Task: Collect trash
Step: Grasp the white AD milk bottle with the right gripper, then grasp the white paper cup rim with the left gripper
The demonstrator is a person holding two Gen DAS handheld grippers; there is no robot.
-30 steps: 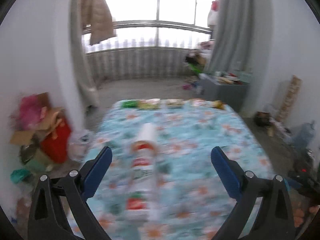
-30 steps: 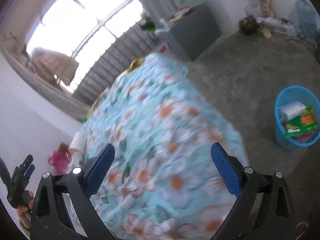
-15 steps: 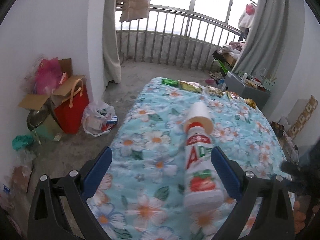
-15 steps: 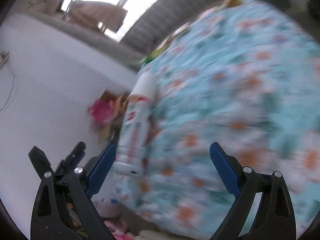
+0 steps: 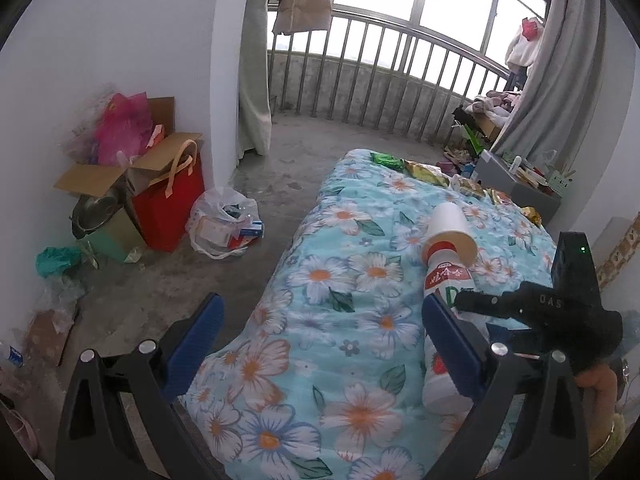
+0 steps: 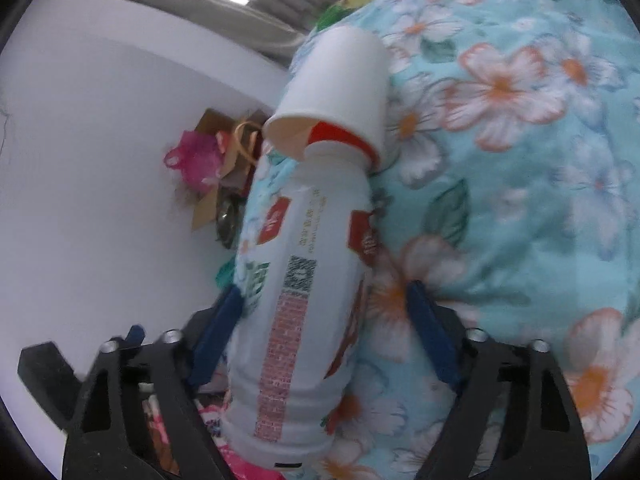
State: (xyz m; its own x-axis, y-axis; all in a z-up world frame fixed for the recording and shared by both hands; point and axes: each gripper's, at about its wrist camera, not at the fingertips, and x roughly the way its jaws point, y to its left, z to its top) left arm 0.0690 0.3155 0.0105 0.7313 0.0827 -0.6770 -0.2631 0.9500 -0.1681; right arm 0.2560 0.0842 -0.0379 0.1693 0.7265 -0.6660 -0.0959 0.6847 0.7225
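Bottle: I see a white plastic bottle (image 6: 304, 304) with red label patches lying on its side on the bed (image 5: 344, 280), near the bed's left edge.
Cup: a white paper cup (image 6: 336, 92) sits over the bottle's neck, its mouth toward my right camera.
Right gripper: my right gripper (image 6: 324, 320) straddles the bottle's lower body. Its jaws have just been closing with the bottle between them. The left blue finger (image 6: 218, 336) looks to be against the bottle's side; the other finger (image 6: 432, 336) stands apart from it, so I call it not yet gripping.
Left gripper: my left gripper (image 5: 320, 340) hangs over the bed's near left corner, fingers spread wide with only the floral cover between them.
From the left camera: the right gripper's black body shows at the bottle (image 5: 448, 280), a hand (image 5: 596, 396) beneath it.
Other trash: crinkled snack wrappers (image 5: 424, 170) lie along the bed's far end.
Floor: a red bag (image 5: 168, 208), open cardboard boxes (image 5: 120, 168) and a white plastic bag (image 5: 224, 220) sit by the wall.
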